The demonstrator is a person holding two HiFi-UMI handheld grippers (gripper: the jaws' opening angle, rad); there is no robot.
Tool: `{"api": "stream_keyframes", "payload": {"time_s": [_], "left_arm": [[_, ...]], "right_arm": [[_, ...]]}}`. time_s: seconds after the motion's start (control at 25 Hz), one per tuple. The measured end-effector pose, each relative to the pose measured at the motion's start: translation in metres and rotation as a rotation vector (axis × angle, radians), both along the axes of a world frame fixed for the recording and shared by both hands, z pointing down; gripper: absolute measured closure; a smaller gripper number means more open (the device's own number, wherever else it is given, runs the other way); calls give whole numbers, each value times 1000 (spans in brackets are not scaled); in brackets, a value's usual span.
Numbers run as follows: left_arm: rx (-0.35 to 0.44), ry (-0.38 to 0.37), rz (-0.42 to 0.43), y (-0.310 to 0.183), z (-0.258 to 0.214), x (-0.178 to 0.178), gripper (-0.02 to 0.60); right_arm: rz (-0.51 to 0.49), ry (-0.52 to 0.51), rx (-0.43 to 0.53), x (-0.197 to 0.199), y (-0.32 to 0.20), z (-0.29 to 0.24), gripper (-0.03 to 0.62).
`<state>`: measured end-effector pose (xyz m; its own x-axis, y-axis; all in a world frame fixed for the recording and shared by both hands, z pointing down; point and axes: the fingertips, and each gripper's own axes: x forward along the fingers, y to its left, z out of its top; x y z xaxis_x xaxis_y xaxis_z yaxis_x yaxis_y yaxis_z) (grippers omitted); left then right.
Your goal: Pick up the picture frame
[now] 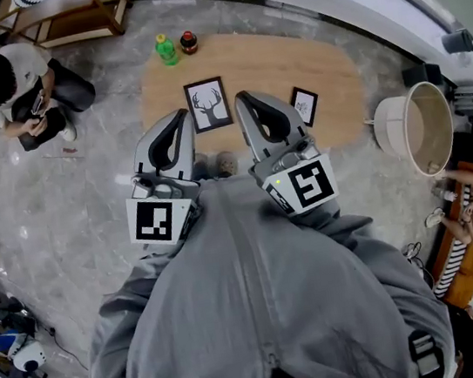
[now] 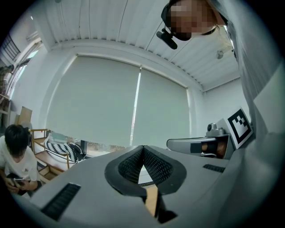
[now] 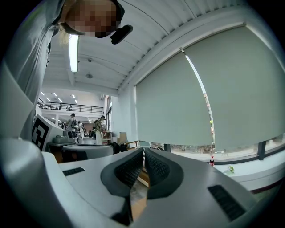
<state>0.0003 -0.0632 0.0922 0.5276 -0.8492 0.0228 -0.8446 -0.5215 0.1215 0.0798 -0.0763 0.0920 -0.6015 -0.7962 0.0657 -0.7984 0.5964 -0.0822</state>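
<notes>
In the head view, the picture frame (image 1: 208, 104) with the antler print is on the low wooden table (image 1: 332, 59). It lies just past the tips of the left gripper (image 1: 181, 118) and the right gripper (image 1: 244, 100), in the gap between them, and neither touches it. A smaller frame (image 1: 304, 105) is further right on the same table, and two bottles (image 1: 166, 50) are at the far edge. We cannot tell from here whether the antler frame lies flat or leans on a stand.

In the left gripper view, the ribbed pads meet at their tips with nothing between them, so this gripper is clenched and empty. It points level towards a window blind (image 2: 111, 102), and the frame is out of sight below.

In the right gripper view, the jaws are likewise pressed together on nothing, and only a strip of the table shows under them.

We judge the frame to be light and stiff, with a thin dark border and probably a glazed front that would be slick and breakable. We would open the jaws and pinch the border at one side or the top edge, pads on front and back, rather than press on the middle. Squeezed gently, it should lift without twisting.
</notes>
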Motion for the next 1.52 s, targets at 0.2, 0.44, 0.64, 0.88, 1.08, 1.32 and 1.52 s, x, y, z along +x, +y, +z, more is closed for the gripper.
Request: {"api": "stream_keyframes", "payload": {"time_s": [0.2, 0.44, 0.64, 0.88, 1.08, 1.32, 1.52], "left_arm": [[3, -1, 42, -16, -7, -1, 563], [-22, -5, 61, -37, 3, 0, 563], [-56, -8, 94, -58, 39, 3, 563], [-94, -18, 94, -83, 91, -2, 563], [-115, -37, 105, -98, 143, -5, 563], [-144, -32, 98, -110, 207, -2, 563], [-163, -39, 96, -116, 263, 3, 563]], "right_arm": [[45, -15, 0, -3, -14, -6, 560], [78, -4, -50, 1, -30, 12, 560], [83, 12, -105, 1, -52, 55, 560], [78, 41, -151, 3, -75, 115, 560], [67, 66, -182, 0, -87, 169, 560], [66, 60, -184, -2, -102, 221, 560], [53, 80, -192, -2, -111, 270, 560]]}}
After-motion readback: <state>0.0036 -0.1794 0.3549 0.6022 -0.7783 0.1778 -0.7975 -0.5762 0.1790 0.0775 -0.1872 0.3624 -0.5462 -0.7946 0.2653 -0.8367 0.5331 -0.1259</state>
